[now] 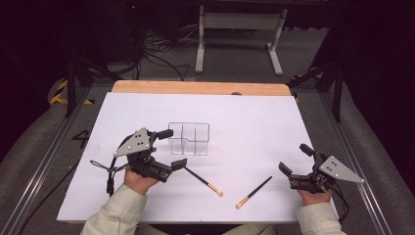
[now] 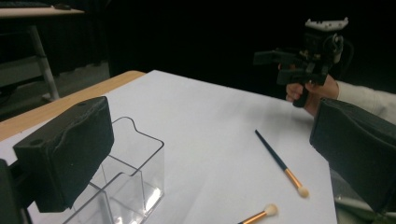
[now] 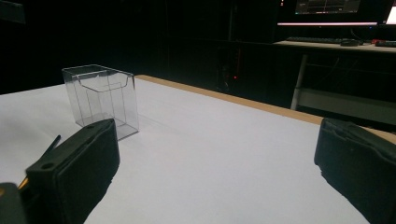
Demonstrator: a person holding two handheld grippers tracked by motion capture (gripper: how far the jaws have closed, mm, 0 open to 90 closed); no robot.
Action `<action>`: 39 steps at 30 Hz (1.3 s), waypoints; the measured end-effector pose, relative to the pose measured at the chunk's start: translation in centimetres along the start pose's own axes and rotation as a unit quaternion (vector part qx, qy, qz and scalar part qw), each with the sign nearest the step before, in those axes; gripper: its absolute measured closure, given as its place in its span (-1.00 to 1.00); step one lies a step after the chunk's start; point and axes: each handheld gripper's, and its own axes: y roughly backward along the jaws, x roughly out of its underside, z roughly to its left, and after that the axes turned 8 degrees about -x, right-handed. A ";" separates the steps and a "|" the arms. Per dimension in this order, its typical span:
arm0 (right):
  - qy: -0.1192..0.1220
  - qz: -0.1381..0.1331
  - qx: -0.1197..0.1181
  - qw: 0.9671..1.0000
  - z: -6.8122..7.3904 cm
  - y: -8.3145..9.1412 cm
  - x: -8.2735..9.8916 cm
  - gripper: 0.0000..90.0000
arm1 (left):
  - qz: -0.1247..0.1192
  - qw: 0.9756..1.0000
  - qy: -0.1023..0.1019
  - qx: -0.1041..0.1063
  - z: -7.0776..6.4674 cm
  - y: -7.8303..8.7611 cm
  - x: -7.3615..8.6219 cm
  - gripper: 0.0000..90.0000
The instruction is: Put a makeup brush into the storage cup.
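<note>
While both grippers are idling, I am reading the scene thus:
Left gripper (image 1: 170,148): gaping, empty, beside the clear organizer (image 1: 189,138).
Right gripper (image 1: 296,160): gaping, empty.
Makeup brushes (image 1: 204,182) (image 1: 253,192): lying between them; light, thin, roll-prone; I am judging mid-handle best.

A white tabletop (image 1: 254,112) with a bare wooden strip (image 1: 195,87) along its far edge stands in a dark room. Beyond it, grey carpet floor (image 1: 235,54) holds tangled black cables (image 1: 161,54) and a white desk frame (image 1: 240,29). A lit monitor (image 3: 327,11) glows on a far desk.
</note>
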 end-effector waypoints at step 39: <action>-0.011 0.014 0.004 1.000 0.0 1.4 0.4 -0.99 | 0.296 0.939 -0.154 0.077 -1.8 -6.1 -4.0 -0.90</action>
